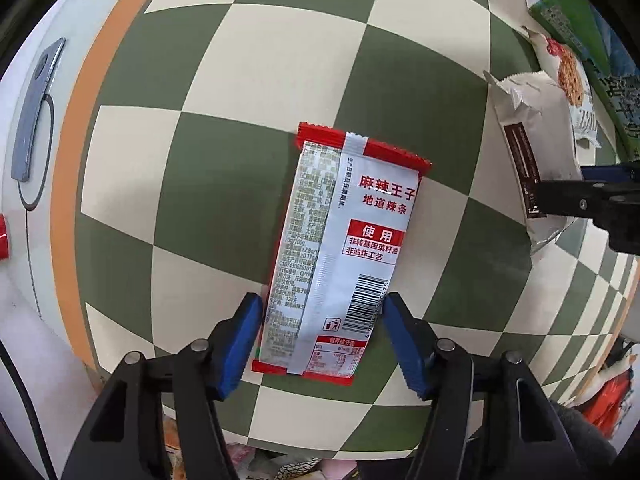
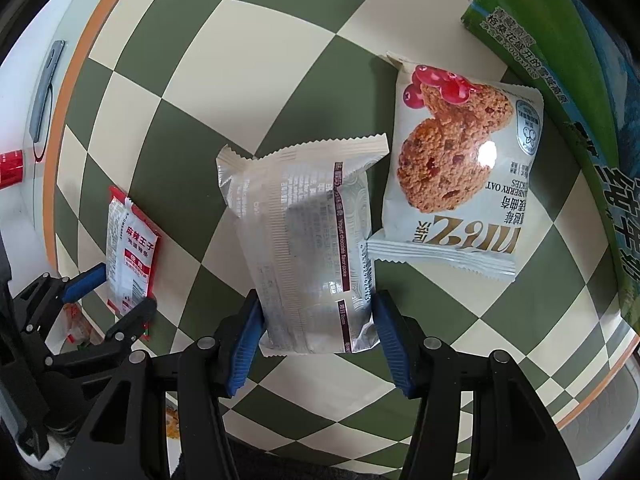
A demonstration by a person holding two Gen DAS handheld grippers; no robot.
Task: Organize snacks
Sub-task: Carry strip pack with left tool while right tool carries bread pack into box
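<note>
My left gripper (image 1: 322, 338) is shut on a red and white spicy-strip packet (image 1: 344, 248), back side up, over the green and cream checkered cloth (image 1: 240, 80). My right gripper (image 2: 316, 336) is shut on a silver yogurt chocolate cookie packet (image 2: 304, 240). That packet also shows at the right of the left wrist view (image 1: 532, 148). A cranberry oat cookie packet (image 2: 460, 168) lies flat on the cloth just right of the silver one. The left gripper with its red packet (image 2: 130, 252) shows at the left of the right wrist view.
A green milk carton box (image 2: 560, 92) lies along the right edge of the cloth. A grey phone (image 1: 36, 108) lies on the white table beyond the cloth's orange border (image 1: 68, 160). More snack wrappers (image 1: 612, 396) sit off the cloth's near edge.
</note>
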